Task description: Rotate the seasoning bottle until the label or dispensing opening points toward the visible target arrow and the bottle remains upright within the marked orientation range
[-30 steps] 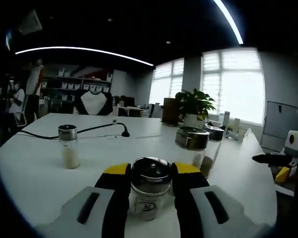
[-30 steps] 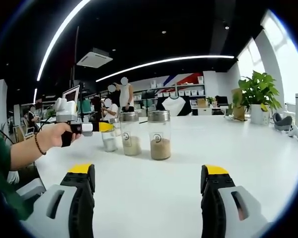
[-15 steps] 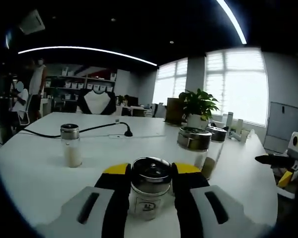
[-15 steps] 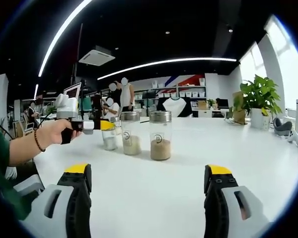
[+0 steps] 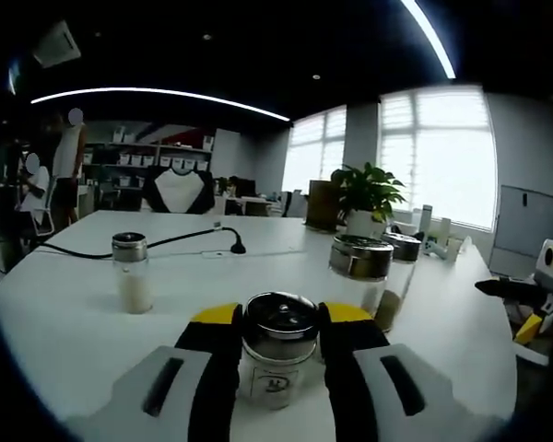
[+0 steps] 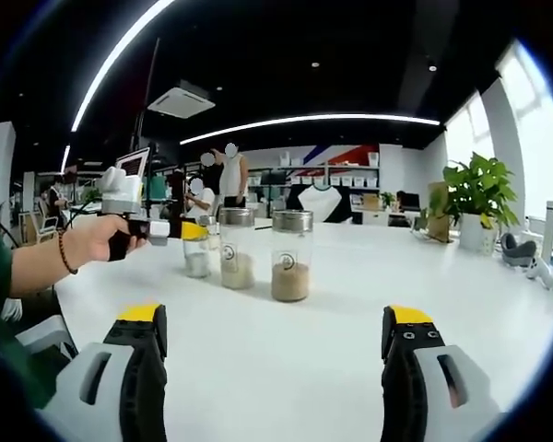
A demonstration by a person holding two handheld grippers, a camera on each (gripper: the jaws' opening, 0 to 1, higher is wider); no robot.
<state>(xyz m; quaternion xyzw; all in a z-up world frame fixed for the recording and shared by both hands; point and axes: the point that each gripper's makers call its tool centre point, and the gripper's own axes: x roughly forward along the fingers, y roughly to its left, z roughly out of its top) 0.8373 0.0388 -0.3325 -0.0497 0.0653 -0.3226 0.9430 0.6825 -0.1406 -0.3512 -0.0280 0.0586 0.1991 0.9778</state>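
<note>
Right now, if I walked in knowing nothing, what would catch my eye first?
Probably the seasoning bottle clamped upright between the left gripper jaws, close to the camera. In the right gripper view, two tall jars stand side by side on the white table, beyond the open right gripper.

Bottle [image 5: 278, 354] between left gripper [image 5: 278, 343] fingers, on table [image 5: 64, 313].
</note>
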